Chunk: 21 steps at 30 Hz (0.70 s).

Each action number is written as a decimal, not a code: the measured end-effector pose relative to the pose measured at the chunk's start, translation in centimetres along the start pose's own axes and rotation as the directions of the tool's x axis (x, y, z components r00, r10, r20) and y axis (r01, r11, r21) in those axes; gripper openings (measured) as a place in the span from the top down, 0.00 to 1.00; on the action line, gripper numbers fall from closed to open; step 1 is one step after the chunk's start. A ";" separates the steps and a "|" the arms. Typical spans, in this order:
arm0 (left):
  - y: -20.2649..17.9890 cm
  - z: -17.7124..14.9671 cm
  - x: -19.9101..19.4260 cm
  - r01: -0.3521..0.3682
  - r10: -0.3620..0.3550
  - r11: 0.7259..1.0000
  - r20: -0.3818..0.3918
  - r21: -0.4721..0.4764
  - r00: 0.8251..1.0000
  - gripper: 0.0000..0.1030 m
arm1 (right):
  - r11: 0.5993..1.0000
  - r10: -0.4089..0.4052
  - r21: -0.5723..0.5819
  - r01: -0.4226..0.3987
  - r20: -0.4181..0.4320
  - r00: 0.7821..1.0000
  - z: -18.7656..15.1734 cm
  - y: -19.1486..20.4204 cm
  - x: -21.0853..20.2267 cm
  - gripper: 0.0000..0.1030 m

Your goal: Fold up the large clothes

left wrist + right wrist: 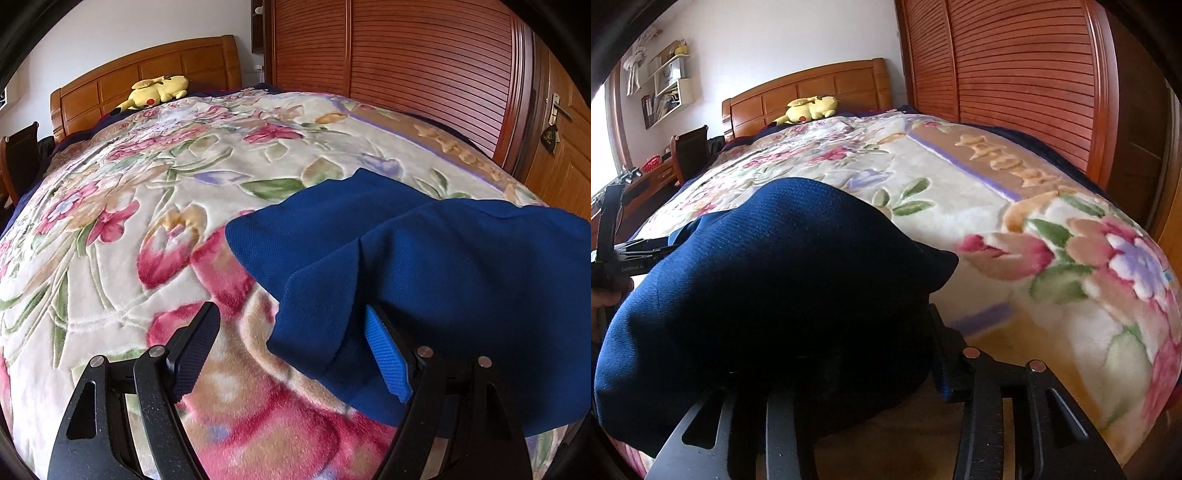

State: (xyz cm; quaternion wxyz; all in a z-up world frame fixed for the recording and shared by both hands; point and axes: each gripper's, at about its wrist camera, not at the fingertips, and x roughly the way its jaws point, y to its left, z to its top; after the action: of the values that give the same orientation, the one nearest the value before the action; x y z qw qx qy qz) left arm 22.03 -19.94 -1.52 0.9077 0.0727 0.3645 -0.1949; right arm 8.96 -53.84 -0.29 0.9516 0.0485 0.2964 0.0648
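Flowers in pink, green and purple cover the fluffy blanket (155,192) on a big bed. At the far end stands a wooden headboard (147,81), and a yellow plush toy (157,92) lies in front of it. Tall wooden slat doors (424,66) run along the far side of the bed.

A blue garment (424,258) lies on the blanket, bunched up in soft folds.

From the left wrist view, the left gripper (291,339) has its two fingers wide apart. One fold of the blue garment hangs down into the gap between them, close to the right finger with the blue pad (388,358). The other finger sits over bare blanket, away from the cloth. Nothing is pinched.

From the right wrist view, the right gripper (849,369) is mostly hidden. The blue garment is heaped over its left finger and fills the gap. Only the right finger (945,354) peeks out at the edge of the cloth. I cannot tell if it is squeezing the cloth or just sitting under it.
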 end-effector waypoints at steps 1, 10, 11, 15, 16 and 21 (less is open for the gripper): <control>0.0 0.0 0.0 0.000 0.000 1.000 0.000 0.000 1.000 0.22 | 1.000 0.001 -0.001 -0.001 -0.001 1.000 0.0 0.0 0.0 0.58; 0.1 0.1 0.3 0.006 -0.006 1.000 -0.006 -0.004 1.000 0.22 | 1.000 0.008 0.007 -0.007 -0.007 1.000 -0.1 -0.2 -0.1 0.57; 0.1 0.1 0.3 0.005 -0.005 1.000 -0.006 -0.003 1.000 0.22 | 1.000 0.009 0.007 -0.009 -0.007 1.000 -0.1 -0.3 -0.1 0.57; 0.2 0.1 0.3 -0.002 0.002 1.000 -0.007 -0.001 1.000 0.22 | 0.999 0.039 0.013 -0.039 -0.008 0.999 -0.1 -0.3 -0.1 0.57; 0.2 0.1 0.2 -0.009 0.009 1.000 -0.006 -0.001 1.000 0.22 | 0.998 0.056 0.008 -0.056 -0.008 0.998 -0.2 -0.3 -0.1 0.57; 0.4 -0.1 -2.0 -0.041 0.041 0.999 0.035 -0.004 0.999 0.22 | 0.989 0.150 0.015 -0.150 -0.018 0.988 -0.4 0.1 -0.8 0.86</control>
State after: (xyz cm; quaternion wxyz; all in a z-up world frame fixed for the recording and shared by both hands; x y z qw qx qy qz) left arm 20.83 -18.92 -0.19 0.9178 0.0750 0.3474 -0.1770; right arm 8.09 -53.87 -0.18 0.9409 0.0766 0.3013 0.1347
